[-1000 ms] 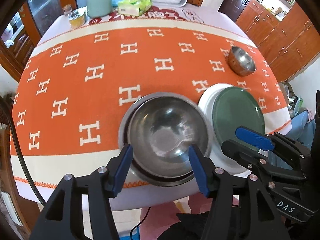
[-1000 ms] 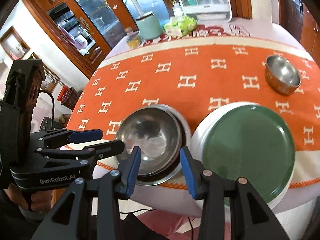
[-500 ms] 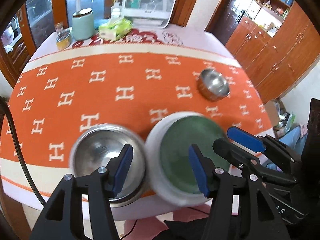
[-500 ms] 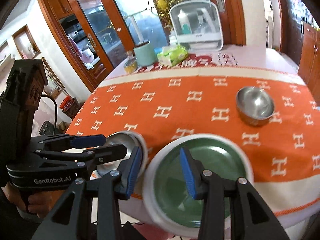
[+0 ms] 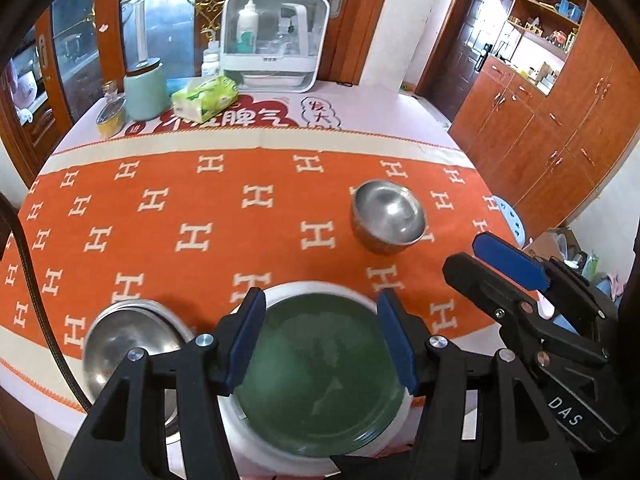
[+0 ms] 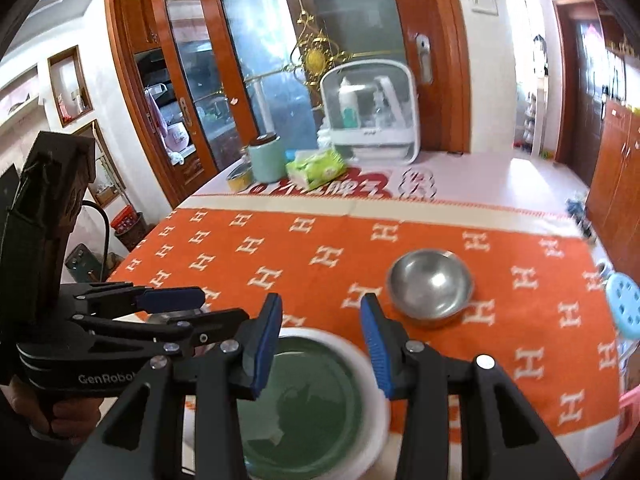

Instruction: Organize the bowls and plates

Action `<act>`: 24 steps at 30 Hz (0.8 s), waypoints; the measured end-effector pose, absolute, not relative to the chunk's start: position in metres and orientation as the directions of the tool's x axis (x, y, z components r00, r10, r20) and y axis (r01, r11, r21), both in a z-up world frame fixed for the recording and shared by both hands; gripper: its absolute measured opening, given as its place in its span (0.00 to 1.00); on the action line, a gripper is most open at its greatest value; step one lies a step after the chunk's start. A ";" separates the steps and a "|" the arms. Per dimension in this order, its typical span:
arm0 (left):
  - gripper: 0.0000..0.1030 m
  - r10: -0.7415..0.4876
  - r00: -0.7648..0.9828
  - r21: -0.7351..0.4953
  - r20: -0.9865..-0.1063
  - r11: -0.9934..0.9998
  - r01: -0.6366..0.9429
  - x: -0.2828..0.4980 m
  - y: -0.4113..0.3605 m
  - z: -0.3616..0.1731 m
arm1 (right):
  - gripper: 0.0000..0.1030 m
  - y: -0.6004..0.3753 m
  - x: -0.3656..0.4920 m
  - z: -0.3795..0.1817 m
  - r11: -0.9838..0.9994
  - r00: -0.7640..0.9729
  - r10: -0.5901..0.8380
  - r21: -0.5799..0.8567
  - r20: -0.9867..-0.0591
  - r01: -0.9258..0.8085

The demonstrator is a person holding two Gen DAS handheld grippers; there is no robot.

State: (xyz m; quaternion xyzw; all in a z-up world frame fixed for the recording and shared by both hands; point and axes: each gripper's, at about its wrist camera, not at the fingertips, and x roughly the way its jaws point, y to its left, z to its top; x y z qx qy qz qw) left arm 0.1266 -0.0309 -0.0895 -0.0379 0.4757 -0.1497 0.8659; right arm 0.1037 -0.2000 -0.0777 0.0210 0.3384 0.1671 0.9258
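A green plate (image 5: 320, 372) lies on a white plate (image 5: 256, 436) at the table's front edge; both also show in the right wrist view (image 6: 304, 412). A large steel bowl (image 5: 128, 348) on a steel plate sits to their left. A small steel bowl (image 5: 387, 216) stands farther back right, also in the right wrist view (image 6: 430, 282). My left gripper (image 5: 322, 336) is open and empty, above the green plate. My right gripper (image 6: 322, 344) is open and empty, above the plate's far rim; it also shows in the left wrist view (image 5: 508, 268).
The table wears an orange cloth with white H marks (image 5: 224, 208). At the back stand a white storage box (image 5: 276, 40), a mint canister (image 5: 145, 90), a tissue pack (image 5: 206, 98) and a small tin (image 5: 110, 116). Wooden cabinets (image 5: 560, 120) and a blue stool (image 6: 624, 310) are to the right.
Both grippers have swung right and tilted up, from over the large steel bowl to over the green plate. More of the room's back shows. Nothing on the table moved.
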 end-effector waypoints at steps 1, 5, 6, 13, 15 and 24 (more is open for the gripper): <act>0.55 -0.294 0.509 -0.208 -0.809 0.953 0.221 0.128 -0.038 -0.089 | 0.40 -0.204 0.104 -0.077 0.944 0.720 0.321 0.144 -0.615 -0.297; 0.55 -0.293 0.520 -0.217 -0.802 0.955 0.203 0.133 -0.059 -0.091 | 0.40 -0.223 0.105 -0.076 0.946 0.736 0.306 0.105 -0.603 -0.307; 0.55 -0.294 0.522 -0.219 -0.801 0.955 0.200 0.134 -0.063 -0.092 | 0.40 -0.228 0.105 -0.076 0.946 0.741 0.303 0.097 -0.600 -0.308; 0.55 -0.281 0.523 -0.227 -0.804 0.960 0.167 0.148 -0.094 -0.100 | 0.47 -0.255 0.116 -0.078 0.954 0.751 0.271 0.062 -0.602 -0.294; 0.56 -0.278 0.522 -0.229 -0.806 0.961 0.158 0.153 -0.102 -0.101 | 0.48 -0.264 0.121 -0.079 0.956 0.755 0.263 0.059 -0.600 -0.287; 0.61 -0.264 0.523 -0.223 -0.811 0.965 0.141 0.184 -0.127 -0.110 | 0.51 -0.295 0.155 -0.091 0.967 0.749 0.240 0.084 -0.618 -0.240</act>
